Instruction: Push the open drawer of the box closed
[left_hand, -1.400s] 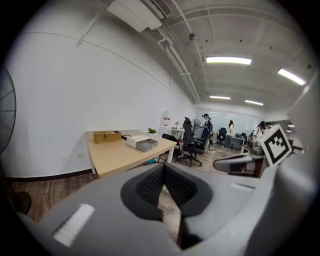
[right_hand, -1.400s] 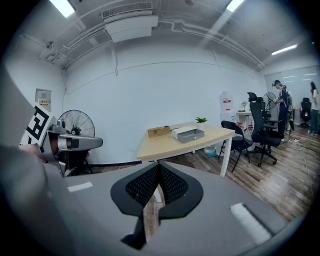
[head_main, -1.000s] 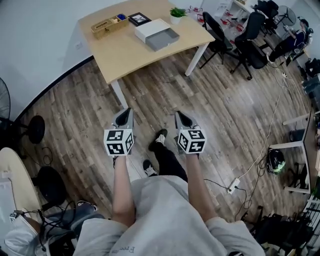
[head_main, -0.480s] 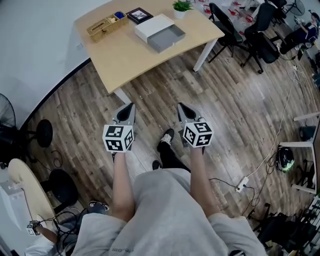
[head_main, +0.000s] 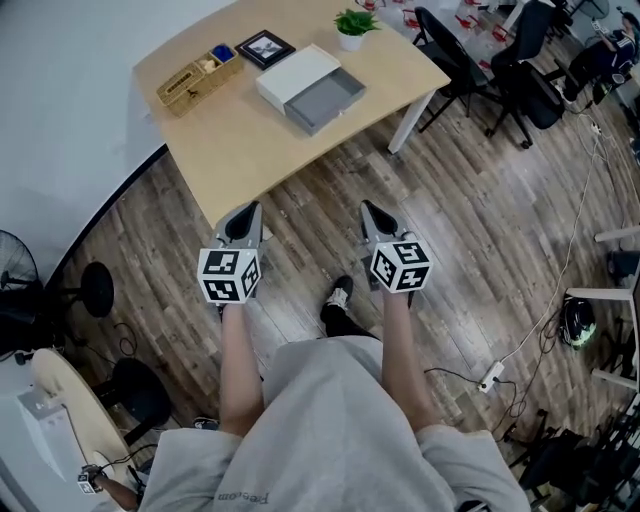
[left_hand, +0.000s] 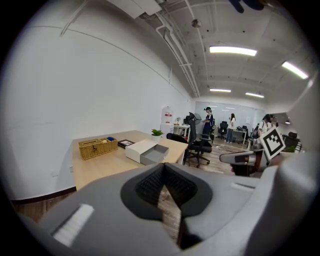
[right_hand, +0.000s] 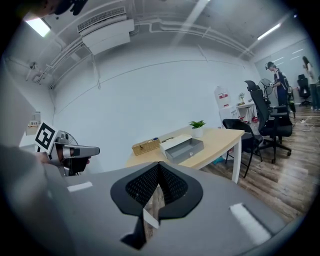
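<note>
A white box (head_main: 292, 72) lies on the wooden table (head_main: 240, 140) with its grey drawer (head_main: 326, 99) pulled out toward the table's near-right edge. Both gripper views show the same box (left_hand: 138, 148) (right_hand: 175, 140) and its drawer (left_hand: 155, 154) (right_hand: 188, 147) some way ahead. My left gripper (head_main: 243, 220) and right gripper (head_main: 374, 217) hang side by side over the floor, short of the table's near edge. Each is shut and holds nothing. The left gripper (left_hand: 163, 171) and the right gripper (right_hand: 159, 171) have their pads meeting at the tip.
On the table also stand a wicker basket (head_main: 196, 80), a framed picture (head_main: 265, 47) and a small potted plant (head_main: 351, 24). Black office chairs (head_main: 455, 62) stand right of the table. A fan (head_main: 20, 275) is at the left, and cables with a power strip (head_main: 490, 375) lie on the floor at right.
The table and box have come nearer and lower in the head view as the person walks toward them. Both grippers stay shut and side by side.
</note>
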